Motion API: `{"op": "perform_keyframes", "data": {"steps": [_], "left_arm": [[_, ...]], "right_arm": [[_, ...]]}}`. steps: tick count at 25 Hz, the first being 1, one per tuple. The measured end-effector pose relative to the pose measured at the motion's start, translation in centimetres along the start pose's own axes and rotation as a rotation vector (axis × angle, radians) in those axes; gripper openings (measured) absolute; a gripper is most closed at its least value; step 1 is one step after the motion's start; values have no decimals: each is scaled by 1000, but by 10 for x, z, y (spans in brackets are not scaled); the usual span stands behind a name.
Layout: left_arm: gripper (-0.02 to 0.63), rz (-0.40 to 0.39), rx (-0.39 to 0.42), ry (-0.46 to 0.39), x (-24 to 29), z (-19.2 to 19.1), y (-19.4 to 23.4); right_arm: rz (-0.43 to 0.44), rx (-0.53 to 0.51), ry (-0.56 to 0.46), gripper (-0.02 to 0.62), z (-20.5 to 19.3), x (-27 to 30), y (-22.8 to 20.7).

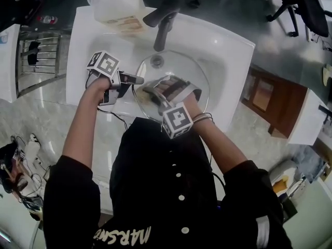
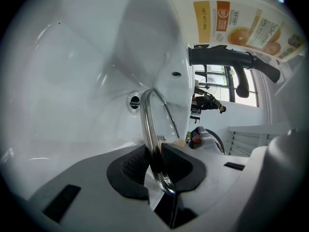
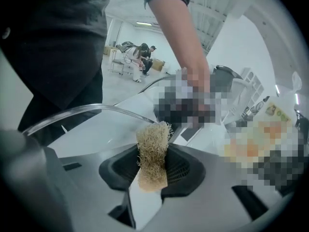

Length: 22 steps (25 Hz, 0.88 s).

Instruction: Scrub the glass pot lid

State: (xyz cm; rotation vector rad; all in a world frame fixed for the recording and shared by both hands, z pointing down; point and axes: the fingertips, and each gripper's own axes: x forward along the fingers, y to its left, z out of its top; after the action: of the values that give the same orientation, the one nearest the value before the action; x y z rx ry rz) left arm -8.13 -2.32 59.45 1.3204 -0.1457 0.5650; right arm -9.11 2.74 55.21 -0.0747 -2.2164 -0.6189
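Left tool (image 2: 157, 166) clamps the left rim of the glass pot lid (image 1: 179, 66), held over the sink (image 1: 228, 51) basin. Right tool (image 3: 152, 166), closed on a loofah pad (image 3: 152, 151), sits over the lid's near edge, closer to its face.

The head camera sits high above the sink (image 1: 228, 51) on the person's side and looks steeply down. It is far enough off to take in the whole basin, the faucet (image 1: 163, 27) at the sink's far edge and the floor around the sink. The camera on the left gripper (image 1: 136, 80) rides low at the sink's left, inside the basin, and faces across it toward the faucet, very near the glass lid (image 2: 147, 124). The camera on the right gripper (image 1: 149, 92) rides at the sink's near edge and looks toward the sink's left. All three views share the glass lid. The head and left gripper views also share the drain (image 2: 134, 101) and the faucet.
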Motion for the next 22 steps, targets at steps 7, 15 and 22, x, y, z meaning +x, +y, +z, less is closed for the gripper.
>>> {"op": "perform_keyframes", "data": {"steps": [7,15,22], "left_arm": [[97,13,11,9,1,-1,2],[97,12,21,14,1,0,4],[98,17,21,15,0,0,3]], "right_arm": [[107,-62,-5,143,0,0,8],[299,-100,-8,143,-15,-19,31],[421,-128,19,141,-29,-52,62]]}}
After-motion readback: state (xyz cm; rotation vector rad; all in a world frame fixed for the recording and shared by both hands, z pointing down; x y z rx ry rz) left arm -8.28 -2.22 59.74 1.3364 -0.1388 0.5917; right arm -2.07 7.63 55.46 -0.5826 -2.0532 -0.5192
